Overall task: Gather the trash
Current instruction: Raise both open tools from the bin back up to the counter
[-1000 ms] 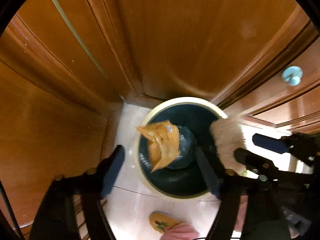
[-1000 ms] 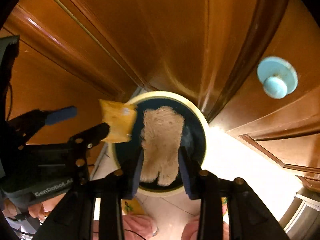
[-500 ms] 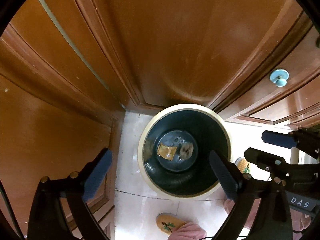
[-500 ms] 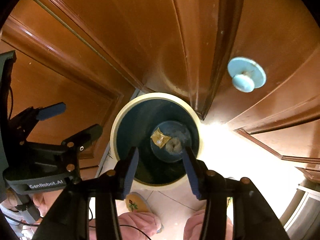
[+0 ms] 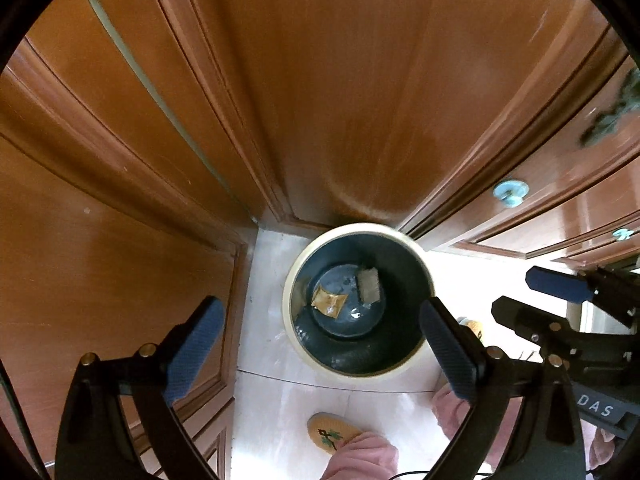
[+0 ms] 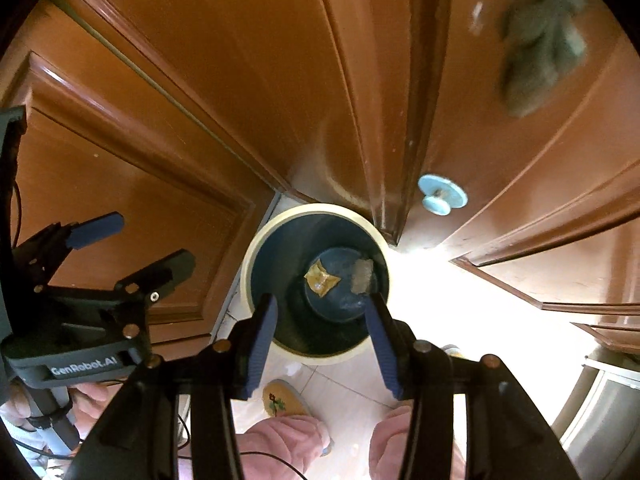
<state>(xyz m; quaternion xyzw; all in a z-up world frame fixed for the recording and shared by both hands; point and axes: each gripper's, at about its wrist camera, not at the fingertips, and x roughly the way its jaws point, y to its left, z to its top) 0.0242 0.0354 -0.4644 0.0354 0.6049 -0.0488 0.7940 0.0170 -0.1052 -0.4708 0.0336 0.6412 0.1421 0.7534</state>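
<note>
A round dark bin with a cream rim (image 5: 424, 268) (image 6: 256, 248) stands on the floor in a corner of wooden cabinets. At its bottom lie an orange wrapper (image 5: 329, 301) (image 6: 321, 277) and a beige fuzzy scrap (image 5: 369, 284) (image 6: 362, 271). My left gripper (image 5: 320, 340) is open and empty, high above the bin. My right gripper (image 6: 322, 332) is open and empty, also above the bin. Each gripper shows in the other's view: the right one (image 5: 556, 300) and the left one (image 6: 132, 244).
Brown wooden cabinet doors (image 5: 340, 100) surround the bin, with pale blue knobs (image 5: 511, 192) (image 6: 442, 196). The floor is pale tile (image 5: 280, 408). The person's yellow slippers (image 5: 332, 432) (image 6: 282, 398) and pink trouser legs (image 6: 280, 440) are just below the bin.
A second ago the wrapper and the fuzzy scrap were at the bin's mouth, the scrap in my right gripper; both dropped to the bottom. Both grippers have opened wider and risen away.
</note>
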